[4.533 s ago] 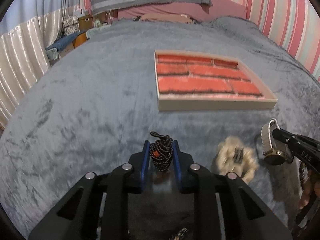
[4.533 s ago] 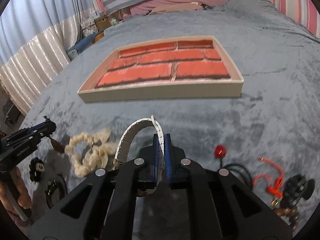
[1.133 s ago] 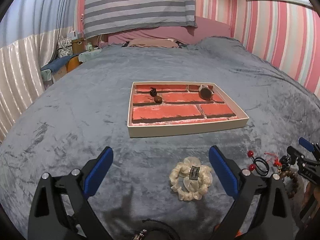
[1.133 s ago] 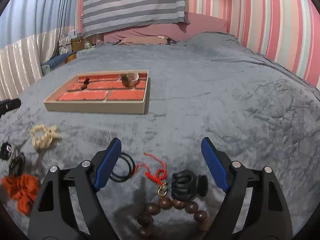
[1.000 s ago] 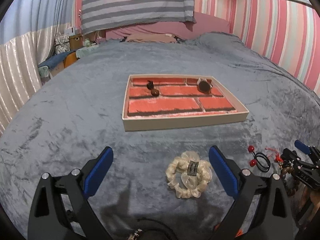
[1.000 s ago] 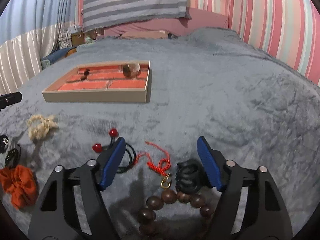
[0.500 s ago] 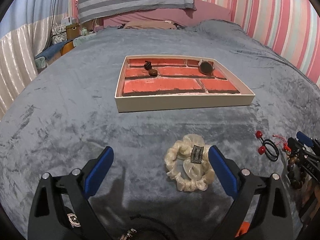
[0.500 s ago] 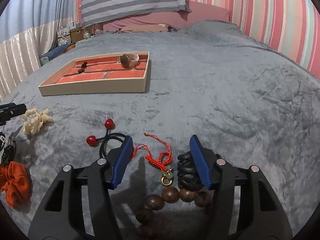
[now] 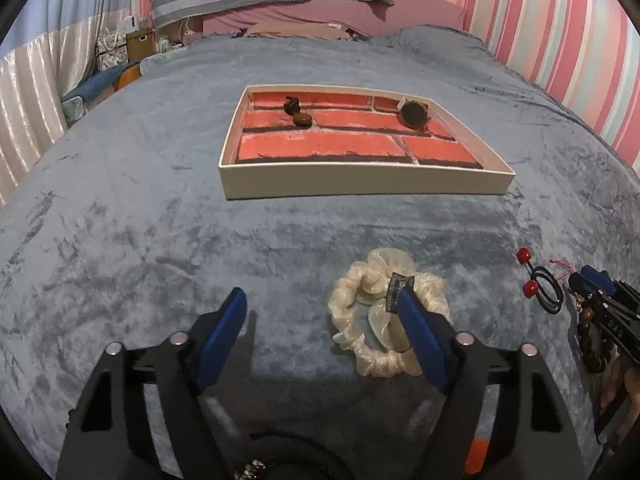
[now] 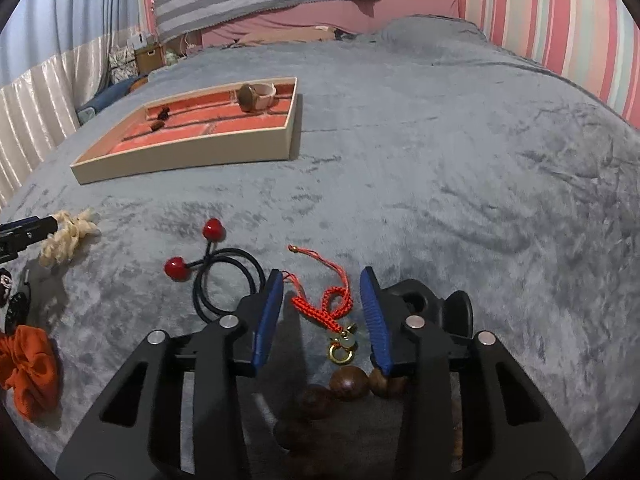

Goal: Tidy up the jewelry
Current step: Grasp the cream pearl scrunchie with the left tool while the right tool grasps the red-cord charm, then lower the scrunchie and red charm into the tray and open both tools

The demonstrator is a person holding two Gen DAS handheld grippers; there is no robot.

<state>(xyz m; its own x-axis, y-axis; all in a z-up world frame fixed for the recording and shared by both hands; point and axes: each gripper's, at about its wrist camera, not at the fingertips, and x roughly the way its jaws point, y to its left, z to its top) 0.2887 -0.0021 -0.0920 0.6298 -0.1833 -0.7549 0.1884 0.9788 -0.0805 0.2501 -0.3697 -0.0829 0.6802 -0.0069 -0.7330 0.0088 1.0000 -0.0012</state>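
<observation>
Left wrist view
Left gripper: jaws closing but still apart, tilted down toward the bed, nothing pressed between the pads.
Cream scrunchie: a ruffled, glossy fabric ring with a small dark tag, lying on the blanket; the right-hand blue pad overlaps its near-right part, while the ring's left half shows inside the gap. Whether the pad touches it cannot be told.
Blanket: grey plush, crushed nap.
Tray: shallow cream box with a red brick-pattern floor, well beyond the scrunchie; a dark braided piece with a brown bead lies far left in it, a round-faced watch far right.
Hair tie: black elastic loops with two red balls, at the right near the other tool.

Right wrist view
Right gripper: jaws closing, angled down, pads not yet touching anything.
Red cord: braided, looped, with a gold ring clasp at its near end; it lies on the blanket directly between the two blue pads.
Wooden beads: round, dark brown and polished, just behind the clasp, under the tool.
Black claw clip: behind the right-hand finger, partly hidden.
Hair tie: just left of the left-hand pad.
Orange scrunchie: crumpled fabric, far left.
Tray: well beyond, to the left, watch at its far corner.
</observation>
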